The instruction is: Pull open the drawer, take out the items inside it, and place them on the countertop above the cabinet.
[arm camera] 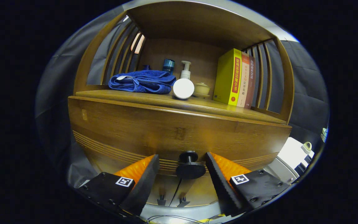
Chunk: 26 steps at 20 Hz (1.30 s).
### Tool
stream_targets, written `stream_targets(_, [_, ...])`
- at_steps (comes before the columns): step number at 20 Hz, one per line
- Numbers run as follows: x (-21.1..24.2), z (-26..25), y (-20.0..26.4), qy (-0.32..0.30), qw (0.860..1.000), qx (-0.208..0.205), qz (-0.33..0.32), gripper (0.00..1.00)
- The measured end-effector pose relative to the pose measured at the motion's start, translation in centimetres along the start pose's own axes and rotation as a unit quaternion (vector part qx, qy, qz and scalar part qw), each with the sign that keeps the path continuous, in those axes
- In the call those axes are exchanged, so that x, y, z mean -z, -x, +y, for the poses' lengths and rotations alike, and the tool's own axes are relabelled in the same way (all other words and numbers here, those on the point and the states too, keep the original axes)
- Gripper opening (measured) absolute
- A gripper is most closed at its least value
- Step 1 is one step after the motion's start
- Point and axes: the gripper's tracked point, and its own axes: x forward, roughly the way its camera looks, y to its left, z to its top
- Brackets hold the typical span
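Gripper (182,163) is spread wide with the drawer knob (190,165) sitting between its fingers, neither touching it. The drawer (172,130) looks closed, so its contents are hidden. Above the knob, the countertop (197,105) has a blue towel (143,81), white jar (183,88), pump bottle (185,70), lidded cup (202,89) and books (233,77).

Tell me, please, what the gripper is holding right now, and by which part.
Nothing is held. The gripper is open, its fingers on either side of the drawer knob without touching it.
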Motion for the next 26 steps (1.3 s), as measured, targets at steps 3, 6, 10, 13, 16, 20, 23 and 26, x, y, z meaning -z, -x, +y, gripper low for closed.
stream_targets(3, [0.0, 0.1, -0.2, -0.001, 1.0, -0.001, -0.001, 0.99])
stream_targets(6, [0.1, 0.4, -0.2, -0.002, 1.0, -0.006, -0.001, 0.99])
stream_targets(10, [-2.1, 0.5, 1.8, -0.008, 1.0, -0.009, -0.026, 1.0])
stream_targets(13, [-4.3, 1.1, 4.8, -0.01, 0.999, -0.024, -0.041, 0.99])
stream_targets(16, [-6.5, 0.7, 8.4, -0.013, 0.998, -0.03, -0.057, 0.99])
stream_targets(20, [-9.7, -1.4, 13.0, -0.036, 0.996, -0.02, -0.083, 0.99])
stream_targets(23, [-12.5, -2.9, 16.3, -0.048, 0.993, -0.018, -0.105, 0.99])
stream_targets(26, [-13.9, -4.7, 19.2, -0.046, 0.992, -0.005, -0.117, 0.99])
